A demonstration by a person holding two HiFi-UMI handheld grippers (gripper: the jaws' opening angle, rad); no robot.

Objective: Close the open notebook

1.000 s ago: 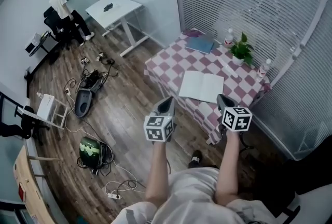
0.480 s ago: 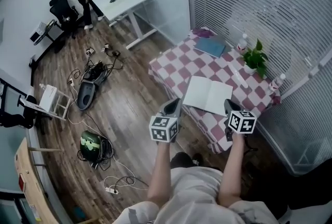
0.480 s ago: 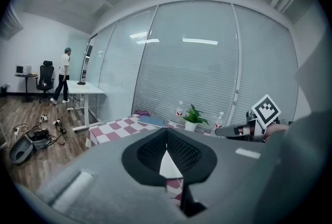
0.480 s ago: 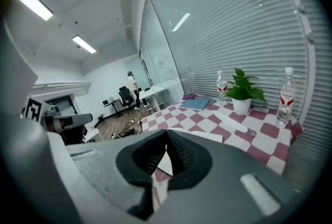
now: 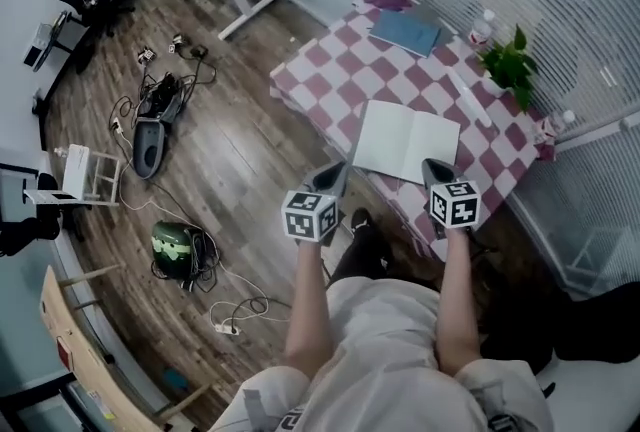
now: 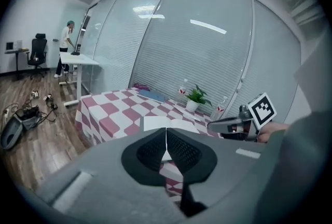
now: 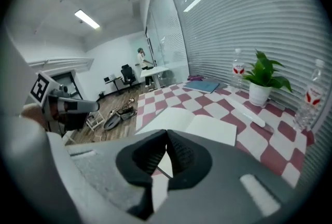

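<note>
Right gripper (image 7: 166,137): jaws pressed together, nothing between them. Past them, an open notebook (image 7: 199,125) lies flat on a checked tablecloth (image 7: 228,109). Potted plant (image 7: 263,83) by the blinds, bottle (image 7: 237,73) beside it. Blue book (image 7: 203,85) at the far end. Left gripper (image 7: 70,106) at the frame's left.

One open notebook (image 5: 405,142), one blue book (image 5: 405,32), one potted plant (image 5: 510,65) and one white oblong thing (image 5: 470,98) are counted on the checked surface (image 5: 340,70). Two bottles (image 7: 237,72) are counted, one at either side of the potted plant. Two grippers are counted: left gripper (image 5: 337,172), right gripper (image 5: 432,168).
</note>
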